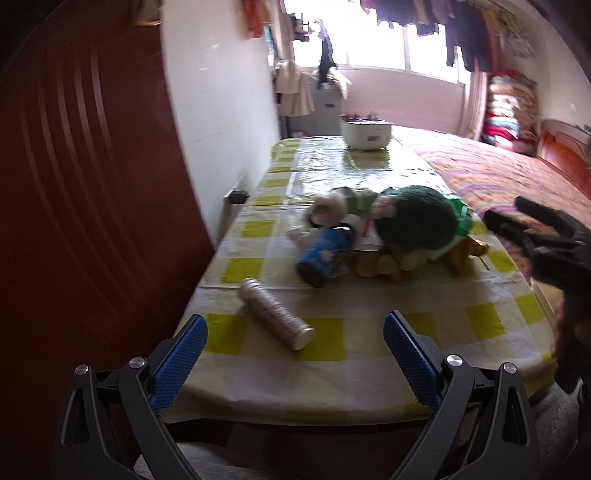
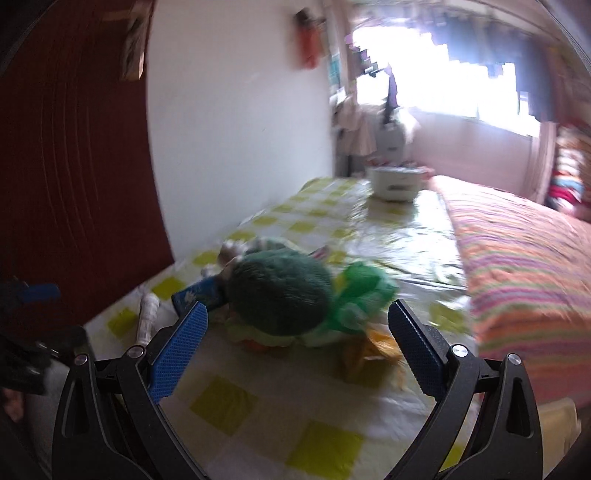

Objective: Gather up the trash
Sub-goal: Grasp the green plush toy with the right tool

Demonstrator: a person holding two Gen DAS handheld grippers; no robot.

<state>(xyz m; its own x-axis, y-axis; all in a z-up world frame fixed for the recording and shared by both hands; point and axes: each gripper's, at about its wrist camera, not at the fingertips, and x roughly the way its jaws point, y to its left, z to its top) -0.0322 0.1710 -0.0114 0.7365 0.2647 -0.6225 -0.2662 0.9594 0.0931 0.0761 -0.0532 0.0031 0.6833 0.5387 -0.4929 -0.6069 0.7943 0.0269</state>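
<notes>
silver tube (image 1: 275,314) between open left hand-held gripper (image 1: 295,326) fingers

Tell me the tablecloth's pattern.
White with yellow-green checks; the tablecloth shows best in the left wrist view.

A home bedroom — striped bed (image 1: 517,173), hanging laundry (image 1: 443,22) (by the window), checked table (image 1: 332,350).
</notes>
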